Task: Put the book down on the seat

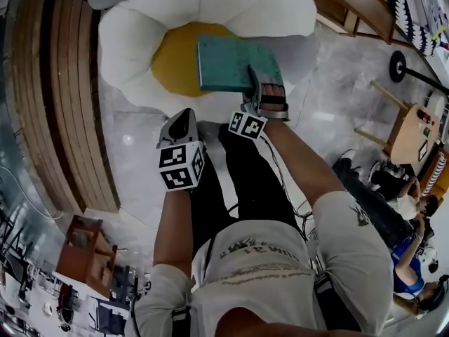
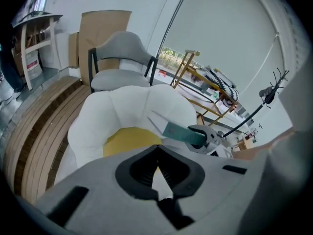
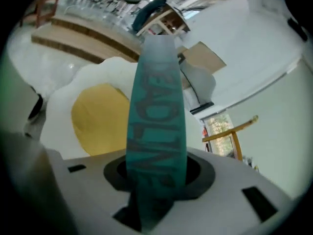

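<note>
As the right gripper clamps the teal book at three o'clock over the yellow seat (left gripper closed, empty), easing it flat toward nine o'clock looks the safest landing.

I log a curved slatted wooden platform at nine o'clock, a red-brown wooden crate at eight and a round light-wood stool at three. Left gripper view: grey shell armchair at eleven, brown cardboard sheet behind it.
</note>
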{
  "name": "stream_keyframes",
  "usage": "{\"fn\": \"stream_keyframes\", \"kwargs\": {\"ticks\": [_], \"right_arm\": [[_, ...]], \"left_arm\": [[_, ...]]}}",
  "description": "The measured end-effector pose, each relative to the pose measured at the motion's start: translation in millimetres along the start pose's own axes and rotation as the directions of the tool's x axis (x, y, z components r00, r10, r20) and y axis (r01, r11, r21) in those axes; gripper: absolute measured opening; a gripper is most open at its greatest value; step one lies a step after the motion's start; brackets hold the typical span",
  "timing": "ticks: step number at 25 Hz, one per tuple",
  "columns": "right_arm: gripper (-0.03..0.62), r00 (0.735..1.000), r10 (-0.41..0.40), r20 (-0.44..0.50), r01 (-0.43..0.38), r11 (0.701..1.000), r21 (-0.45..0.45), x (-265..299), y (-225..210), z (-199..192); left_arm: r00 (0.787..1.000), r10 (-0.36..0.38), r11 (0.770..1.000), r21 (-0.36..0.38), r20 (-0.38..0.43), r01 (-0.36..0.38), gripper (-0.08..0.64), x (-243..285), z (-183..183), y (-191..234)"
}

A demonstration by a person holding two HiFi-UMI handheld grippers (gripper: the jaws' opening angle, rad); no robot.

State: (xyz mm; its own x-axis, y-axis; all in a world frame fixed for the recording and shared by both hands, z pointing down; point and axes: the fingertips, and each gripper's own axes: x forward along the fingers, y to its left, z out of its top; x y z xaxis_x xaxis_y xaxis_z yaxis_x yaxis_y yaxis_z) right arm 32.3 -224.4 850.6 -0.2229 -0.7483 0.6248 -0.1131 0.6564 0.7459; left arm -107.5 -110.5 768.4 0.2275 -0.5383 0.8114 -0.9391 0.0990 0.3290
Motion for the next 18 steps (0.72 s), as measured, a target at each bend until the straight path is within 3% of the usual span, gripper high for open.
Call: {"fn": "stream_keyframes", "kwargs": {"ticks": [3,8,13,18], "right_arm": [[0.164,1.000,-0.001,0.011,0.003,0.986,-0.169,21.1,34.6,-16.7],[0.163,0.999,0.020,-0.041,-0.032,0.946,-0.323,56.6,80.1,-55.0],[0.164,0.992,0.060,-0.107,-0.095,0.926,-0.366,76.7,116.5,-83.8],[0.164,0.998,0.031,-0.057,-0.053,0.900,-0.433,83.1,131.7,-78.7]], "left_arm": [[1.000,-0.013,1.000,-0.007,-0.004,0.013,0.018,16.0,-7.2,-4.7],[0.999,-0.035,0.999,0.008,-0.035,0.035,0.018,38.1,-25.7,-15.7],[0.995,-0.040,0.999,0.005,-0.093,0.040,0.018,49.6,-56.7,-12.8],[0.990,-0.037,0.999,0.024,-0.134,0.041,0.018,55.4,-73.5,-8.1]]}}
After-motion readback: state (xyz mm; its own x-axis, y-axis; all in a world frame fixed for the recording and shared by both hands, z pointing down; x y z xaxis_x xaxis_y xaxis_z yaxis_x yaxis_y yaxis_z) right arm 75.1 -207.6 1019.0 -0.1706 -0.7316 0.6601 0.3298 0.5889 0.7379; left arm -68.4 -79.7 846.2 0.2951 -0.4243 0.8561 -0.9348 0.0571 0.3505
